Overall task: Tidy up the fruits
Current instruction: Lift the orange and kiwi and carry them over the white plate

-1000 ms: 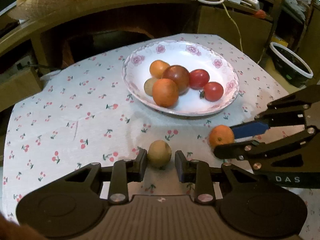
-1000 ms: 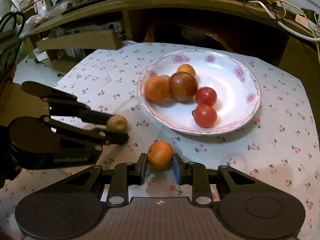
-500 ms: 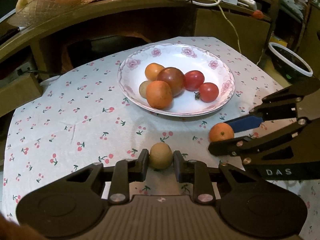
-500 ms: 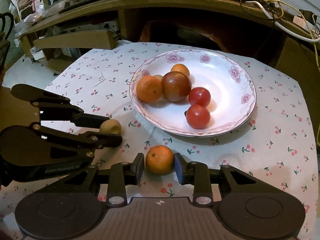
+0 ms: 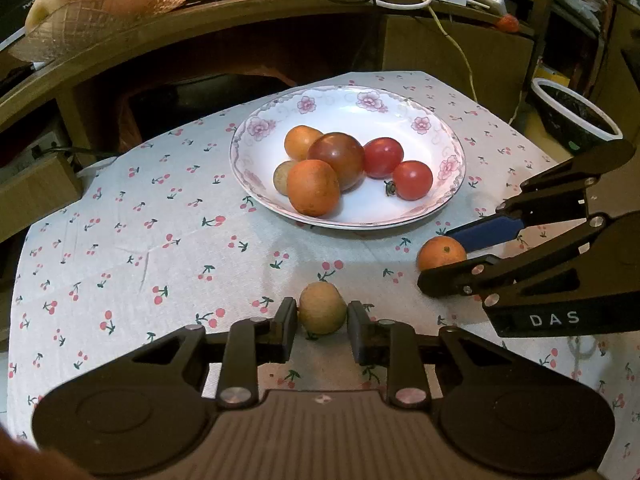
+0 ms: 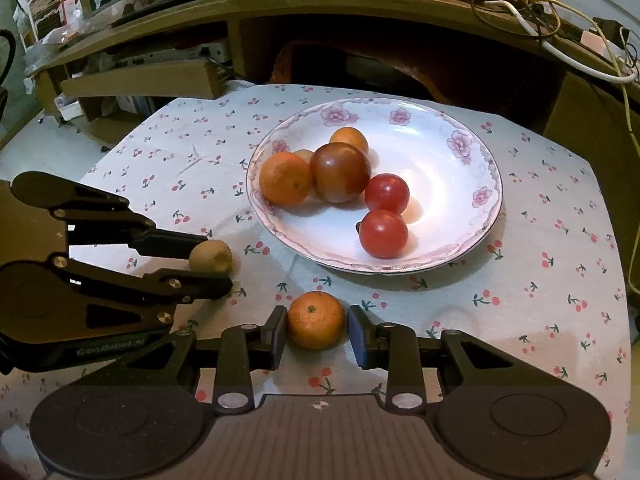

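Plate (image 5: 448, 184): six fruits inside. Left claw (image 5: 322, 326) open around kiwi (image 5: 322, 308); right claw (image 6: 316, 334) open around orange (image 6: 316, 320). Glass bowl (image 5: 100, 20): left view only.

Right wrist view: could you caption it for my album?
Right gripper brackets an orange on the cherry-print cloth, before a plate of fruit.

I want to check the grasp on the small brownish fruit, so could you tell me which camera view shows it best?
The left wrist view: the brownish fruit sits centred between the left gripper fingers, with small gaps either side. The right wrist view shows the same fruit only from the side, partly hidden by the near finger.
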A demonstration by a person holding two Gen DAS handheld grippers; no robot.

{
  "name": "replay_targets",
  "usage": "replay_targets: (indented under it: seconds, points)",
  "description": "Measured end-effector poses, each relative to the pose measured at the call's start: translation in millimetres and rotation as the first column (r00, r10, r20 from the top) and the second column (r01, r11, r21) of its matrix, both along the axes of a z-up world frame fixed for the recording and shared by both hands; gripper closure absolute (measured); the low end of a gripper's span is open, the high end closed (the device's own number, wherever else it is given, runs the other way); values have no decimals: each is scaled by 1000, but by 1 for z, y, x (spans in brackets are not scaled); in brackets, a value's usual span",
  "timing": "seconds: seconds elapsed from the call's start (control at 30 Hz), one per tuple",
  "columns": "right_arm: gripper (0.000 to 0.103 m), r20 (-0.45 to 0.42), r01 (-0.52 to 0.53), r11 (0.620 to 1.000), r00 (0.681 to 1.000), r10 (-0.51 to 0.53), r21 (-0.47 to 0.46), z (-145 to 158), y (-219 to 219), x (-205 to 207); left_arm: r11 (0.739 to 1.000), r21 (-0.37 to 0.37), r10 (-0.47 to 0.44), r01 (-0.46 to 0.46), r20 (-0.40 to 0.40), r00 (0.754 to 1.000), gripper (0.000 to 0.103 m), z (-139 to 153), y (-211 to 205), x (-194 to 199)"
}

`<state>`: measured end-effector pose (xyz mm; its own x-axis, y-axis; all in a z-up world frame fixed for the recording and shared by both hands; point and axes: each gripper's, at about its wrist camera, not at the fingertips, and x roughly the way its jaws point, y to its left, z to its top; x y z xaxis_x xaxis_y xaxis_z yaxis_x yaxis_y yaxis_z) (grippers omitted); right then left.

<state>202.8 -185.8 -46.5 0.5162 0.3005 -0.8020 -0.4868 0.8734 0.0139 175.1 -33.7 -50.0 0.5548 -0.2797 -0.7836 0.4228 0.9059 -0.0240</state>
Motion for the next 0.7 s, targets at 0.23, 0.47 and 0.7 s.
replay_targets:
  seconds: [0.23,0.47,0.7]
  points:
    - [74,-12,5,1000,1000,-5,2,2,-3,0,1000,-9,2,-2,-7,1000,71,1,1,0]
    - [74,-25,7,1000,1000,-7,19,4,-6,-3,1000,-17,-17,17,-17,1000,71,3,-2,-3]
    - [74,-10,27,999,1000,-27,24,11,-9,-14,999,-24,-39,38,-11,999,71,11,-7,-8]
